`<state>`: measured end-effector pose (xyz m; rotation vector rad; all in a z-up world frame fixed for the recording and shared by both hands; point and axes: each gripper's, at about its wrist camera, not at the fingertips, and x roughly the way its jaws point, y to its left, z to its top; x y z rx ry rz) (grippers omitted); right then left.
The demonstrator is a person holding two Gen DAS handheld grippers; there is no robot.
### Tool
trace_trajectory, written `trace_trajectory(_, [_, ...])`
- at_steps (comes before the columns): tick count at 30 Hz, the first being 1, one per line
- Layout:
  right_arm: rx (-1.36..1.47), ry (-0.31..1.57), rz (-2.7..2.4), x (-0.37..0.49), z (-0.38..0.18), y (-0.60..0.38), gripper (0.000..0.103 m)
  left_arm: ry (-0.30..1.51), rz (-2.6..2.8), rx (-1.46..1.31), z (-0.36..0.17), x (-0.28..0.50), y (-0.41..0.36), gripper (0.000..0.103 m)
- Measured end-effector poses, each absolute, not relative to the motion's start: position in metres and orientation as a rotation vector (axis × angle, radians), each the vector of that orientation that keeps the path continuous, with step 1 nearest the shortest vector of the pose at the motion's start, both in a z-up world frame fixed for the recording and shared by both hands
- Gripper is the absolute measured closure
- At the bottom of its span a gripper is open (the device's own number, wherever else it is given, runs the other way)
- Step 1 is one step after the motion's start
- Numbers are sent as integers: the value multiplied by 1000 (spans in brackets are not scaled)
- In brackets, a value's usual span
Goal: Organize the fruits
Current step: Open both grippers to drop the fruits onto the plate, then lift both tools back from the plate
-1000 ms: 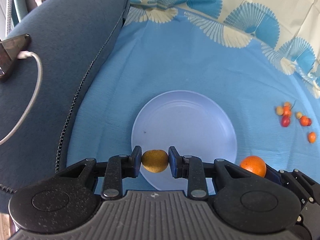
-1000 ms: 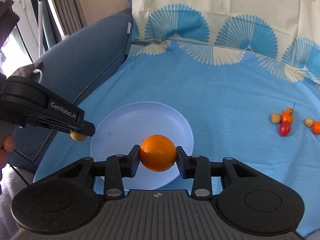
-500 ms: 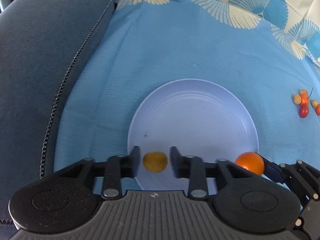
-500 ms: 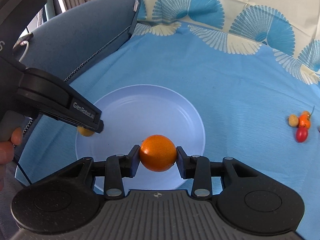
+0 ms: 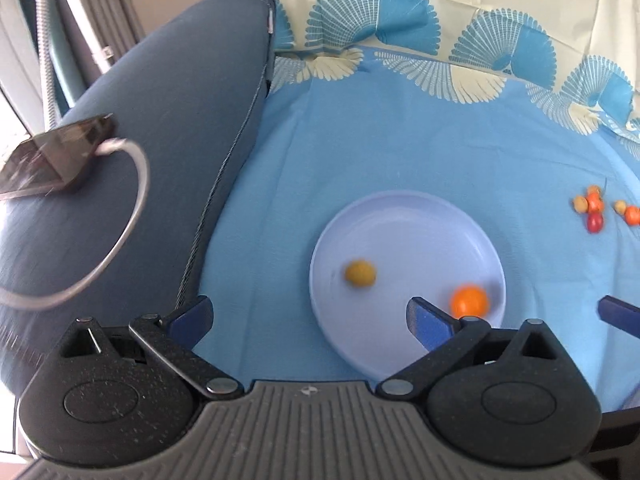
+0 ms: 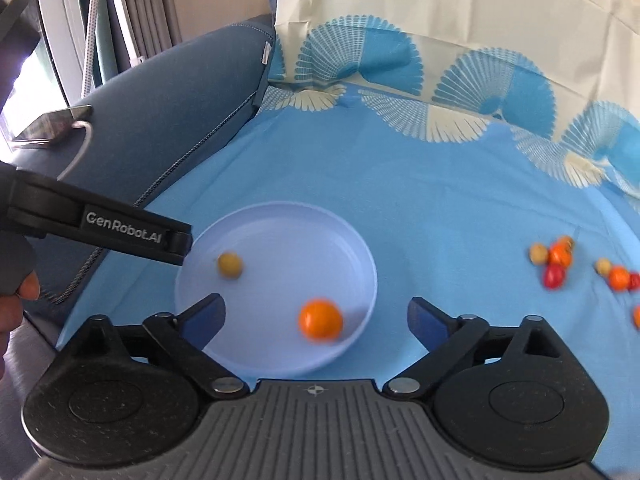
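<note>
With both fruits in the plate (image 6: 360,264), I hold left gripper (image 5: 308,320) and right gripper (image 6: 316,316) spread wide, empty; orange (image 6: 321,319) and yellow fruit (image 6: 230,265) lie apart.

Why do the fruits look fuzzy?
Left wrist view: the kiwi, orange and phone cable smear from motion blur. Right wrist view: both fruits and the small fruits blur too, and the fisheye bends the cloth.

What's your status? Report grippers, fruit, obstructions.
Left gripper open, empty. Right gripper open, empty. Orange and yellow-green fruit lie apart in the plate. Small fruits on the cloth; nothing blocking them.
</note>
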<state>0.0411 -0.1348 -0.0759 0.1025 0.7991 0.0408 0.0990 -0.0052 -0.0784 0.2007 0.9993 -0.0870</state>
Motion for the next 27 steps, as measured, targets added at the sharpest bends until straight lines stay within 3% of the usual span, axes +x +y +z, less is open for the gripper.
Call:
trace_trajectory(11, [101,709,-19,-41,-44,-126,1,949,-95,177,-51,10,6,0])
trace_trajectory(27, [75,586,-29,-96,-16,-124,1,835,-88,162,-13,-31,9,0])
